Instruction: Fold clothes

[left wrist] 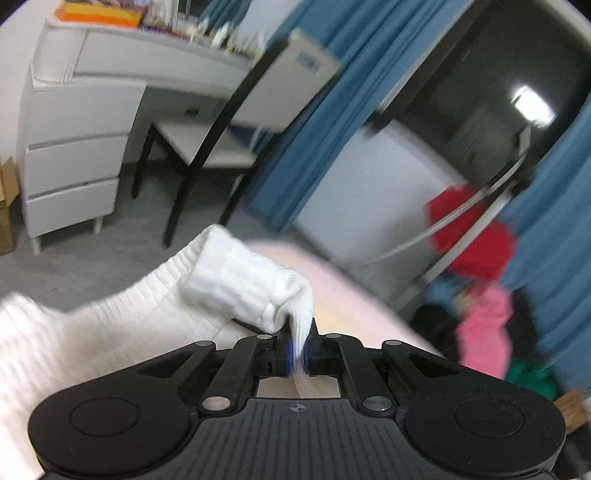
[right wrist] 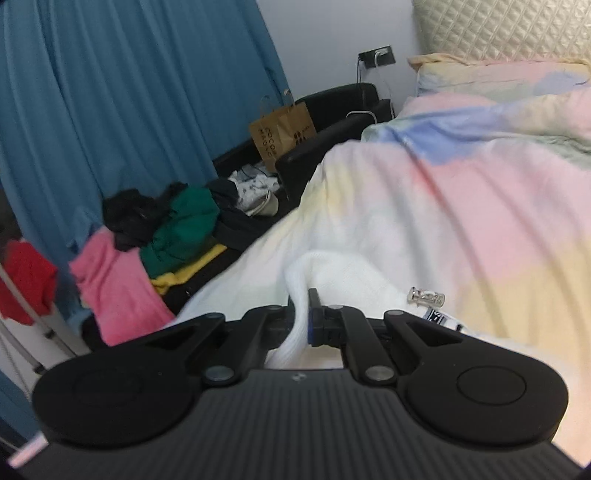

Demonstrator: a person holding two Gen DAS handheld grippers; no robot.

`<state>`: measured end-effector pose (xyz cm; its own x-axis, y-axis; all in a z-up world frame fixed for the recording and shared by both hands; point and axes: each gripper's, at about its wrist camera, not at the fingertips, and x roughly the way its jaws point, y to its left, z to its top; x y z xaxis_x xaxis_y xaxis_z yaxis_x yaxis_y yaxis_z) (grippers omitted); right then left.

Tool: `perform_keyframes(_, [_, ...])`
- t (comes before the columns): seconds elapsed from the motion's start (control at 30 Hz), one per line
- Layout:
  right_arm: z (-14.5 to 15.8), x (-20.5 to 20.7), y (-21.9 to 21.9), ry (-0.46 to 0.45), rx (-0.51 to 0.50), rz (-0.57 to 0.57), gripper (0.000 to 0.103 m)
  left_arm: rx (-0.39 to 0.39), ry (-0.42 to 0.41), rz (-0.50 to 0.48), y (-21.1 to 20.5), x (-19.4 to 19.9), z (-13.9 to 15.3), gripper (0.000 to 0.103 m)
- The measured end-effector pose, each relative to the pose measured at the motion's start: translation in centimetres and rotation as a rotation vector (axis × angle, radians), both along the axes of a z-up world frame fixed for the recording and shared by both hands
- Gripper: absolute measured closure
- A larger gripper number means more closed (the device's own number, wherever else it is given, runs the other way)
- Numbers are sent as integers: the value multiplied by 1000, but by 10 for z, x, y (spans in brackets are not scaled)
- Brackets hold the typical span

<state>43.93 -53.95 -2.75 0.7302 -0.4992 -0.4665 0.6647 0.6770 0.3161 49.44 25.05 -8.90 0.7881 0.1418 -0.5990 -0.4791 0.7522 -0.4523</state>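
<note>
both grippers pinch the white knit garment (left wrist: 229,280): left gripper (left wrist: 298,345) w/ jaws tight on a cuff, right gripper (right wrist: 302,314) clamped on a fold, over the pastel bed (right wrist: 443,192). looks mid-fold; next: lay it flat, edges aligned, then release.

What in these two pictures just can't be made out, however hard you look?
- White knit garment, left wrist view: its full shape is cut off by the frame edge and hidden by the left gripper.
- Desk clutter, same view: blurred.
- Small clear object on the bedspread, right wrist view: too small to identify.
</note>
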Motion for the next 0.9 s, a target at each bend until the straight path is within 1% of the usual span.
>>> perform_keyframes(0.07, [-18, 15, 0, 22, -19, 8, 95, 38, 47, -7, -7, 19, -19, 95])
perform_keyframes(0.1, [-23, 16, -1, 19, -11, 12, 93, 58, 50, -16, -10, 23, -25, 94])
perform_keyframes(0.13, [-28, 18, -2, 15, -4, 17, 92, 70, 45, -23, -12, 23, -29, 89])
perform_keyframes(0.17, [-33, 20, -2, 12, 3, 21, 90, 73, 30, -29, -12, 19, -32, 87])
perform_keyframes(0.2, [-34, 19, -2, 4, 15, 26, 86, 72, 16, -37, -12, 13, -33, 86])
perform_keyframes(0.23, [-33, 17, -2, -7, 29, 30, 81, 63, 5, -52, -12, 5, -33, 80])
perform_keyframes(0.27, [-32, 14, -1, -19, 43, 35, 78, 46, -5, -71, -11, -2, -31, 69])
perform_keyframes(0.3, [-29, 9, 0, -31, 59, 36, 74, 22, -18, -93, -10, -10, -28, 64])
perform_keyframes(0.33, [-27, 3, 2, -43, 75, 32, 70, -2, -35, -113, -9, -20, -24, 52])
perform_keyframes(0.37, [-24, -6, 4, -63, 91, 34, 67, -23, -54, -129, -9, -30, -19, 42])
perform_keyframes(0.43, [-18, -32, 14, -130, 124, 42, 58, -43, -87, -138, -9, -63, -10, 36])
perform_keyframes(0.47, [-15, -50, 21, -185, 142, 41, 52, -52, -104, -132, -10, -83, -6, 30])
perform_keyframes(0.5, [-14, -66, 28, -224, 171, 45, 37, -65, -122, -121, -11, -103, -3, 25])
perform_keyframes(0.53, [-13, -82, 35, -251, 211, 54, 31, -82, -142, -108, -12, -124, -1, 19])
perform_keyframes(0.63, [-17, -135, 61, -297, 331, 112, 31, -189, -182, -80, -9, -188, -11, 17])
perform_keyframes(0.67, [-19, -152, 71, -311, 371, 133, 31, -242, -163, -58, -8, -204, -18, 18])
perform_keyframes(0.7, [-21, -170, 80, -324, 411, 155, 31, -303, -128, -23, -6, -217, -25, 18])
perform_keyframes(0.73, [-24, -185, 89, -323, 456, 173, 28, -371, -79, 3, -4, -229, -30, 17])
perform_keyframes(0.77, [-28, -194, 97, -297, 510, 186, 23, -451, -39, 18, -3, -237, -36, 17])
perform_keyframes(0.8, [-31, -198, 104, -248, 568, 205, 22, -536, -23, 32, -1, -245, -42, 17])
perform_keyframes(0.83, [-35, -198, 111, -197, 628, 235, 22, -588, -12, 28, 0, -250, -47, 17])
perform_keyframes(0.9, [-51, -193, 124, -130, 789, 317, 22, -620, 3, -18, 0, -253, -54, 17])
